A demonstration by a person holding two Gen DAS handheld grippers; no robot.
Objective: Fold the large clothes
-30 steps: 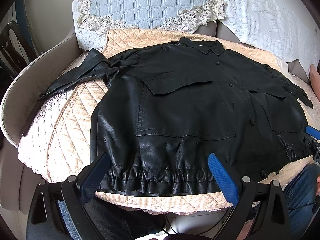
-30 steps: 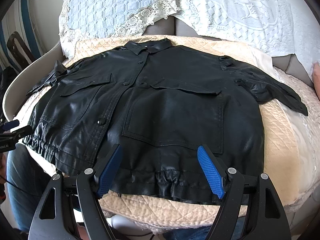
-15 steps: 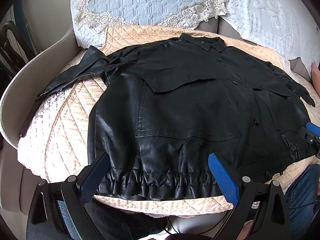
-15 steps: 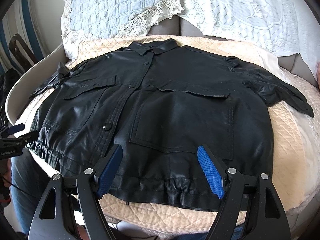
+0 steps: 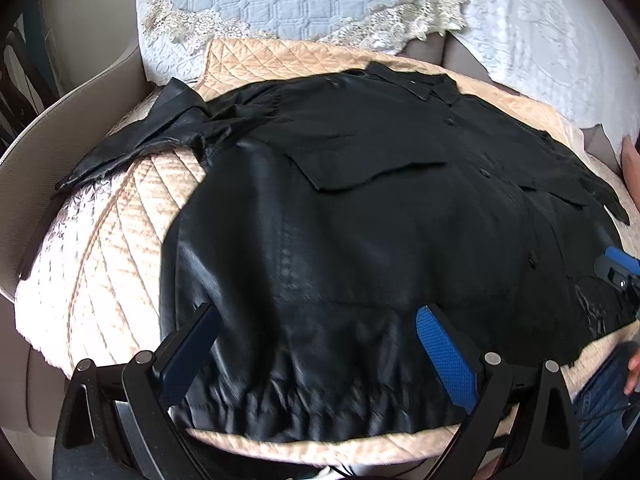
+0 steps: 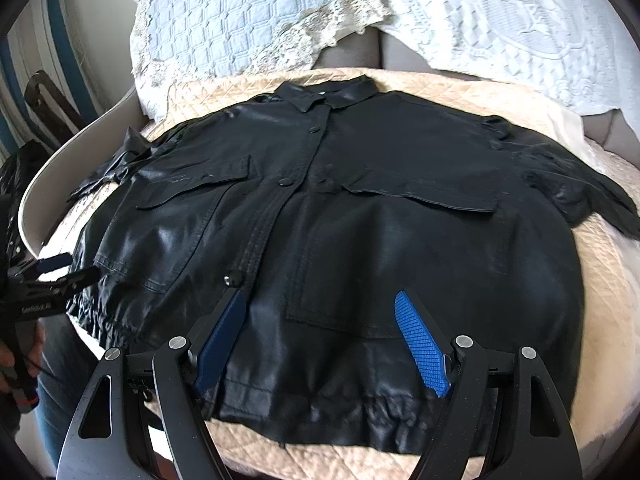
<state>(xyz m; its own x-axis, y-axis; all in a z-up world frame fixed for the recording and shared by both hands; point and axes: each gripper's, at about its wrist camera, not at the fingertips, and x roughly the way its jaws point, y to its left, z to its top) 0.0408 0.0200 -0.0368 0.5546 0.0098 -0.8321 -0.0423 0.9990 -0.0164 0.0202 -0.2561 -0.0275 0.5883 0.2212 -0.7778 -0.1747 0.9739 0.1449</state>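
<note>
A black jacket [image 6: 340, 216] lies flat, front up, on the quilted cushion [image 5: 120, 248], collar away from the person. Both the left gripper [image 5: 316, 344] and right gripper [image 6: 320, 332] hang over its gathered hem, jaws wide apart, gripping nothing.

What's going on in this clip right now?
A person holds a gripper in each hand over a black, shiny button-front jacket spread face up on a beige quilted cushion. The left gripper and the right gripper are both open, poised over the jacket's gathered hem, gripping nothing. The jacket is unfolded, sleeves out to each side, so folding has not begun.
</note>
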